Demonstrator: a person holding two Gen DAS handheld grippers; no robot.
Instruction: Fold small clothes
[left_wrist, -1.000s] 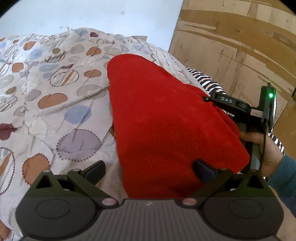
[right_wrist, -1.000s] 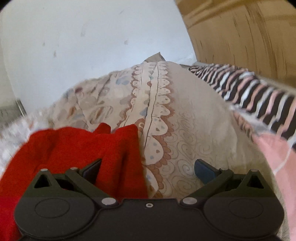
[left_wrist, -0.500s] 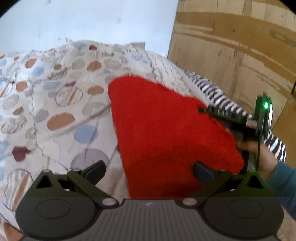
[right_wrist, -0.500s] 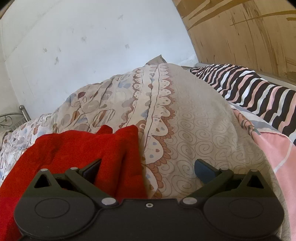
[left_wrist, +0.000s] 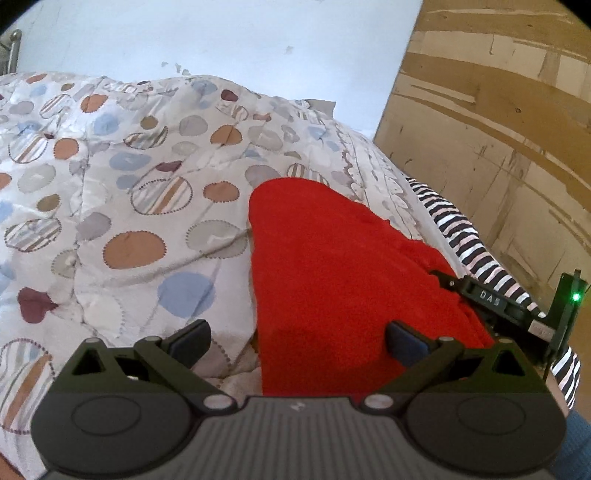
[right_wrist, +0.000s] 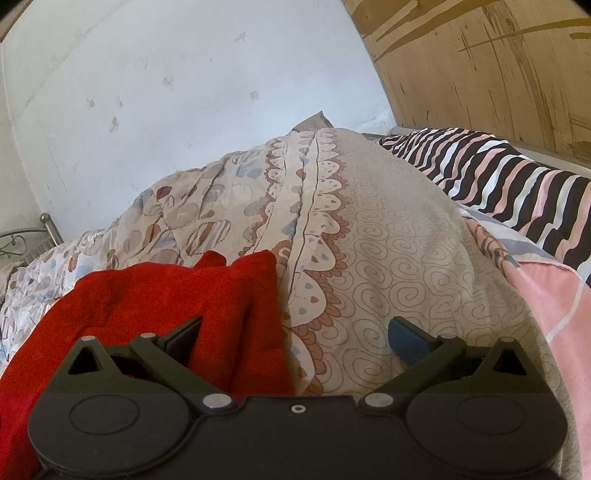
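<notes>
My left tongs (left_wrist: 297, 341) and right tongs (right_wrist: 295, 338) both stand apart, empty. The red garment (left_wrist: 343, 273) lies on the quilt (left_wrist: 110, 206), long axis running away from me. It sits between the left tongs' tips but left of the right tongs, so the left is nearer.

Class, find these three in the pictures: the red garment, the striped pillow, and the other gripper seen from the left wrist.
red garment (left_wrist: 332, 266), left wrist view, middle of its top face.
striped pillow (right_wrist: 509, 177), right wrist view, upper surface.
right gripper (left_wrist: 487, 299), left wrist view, lettered body; its fingers are hidden.
</notes>
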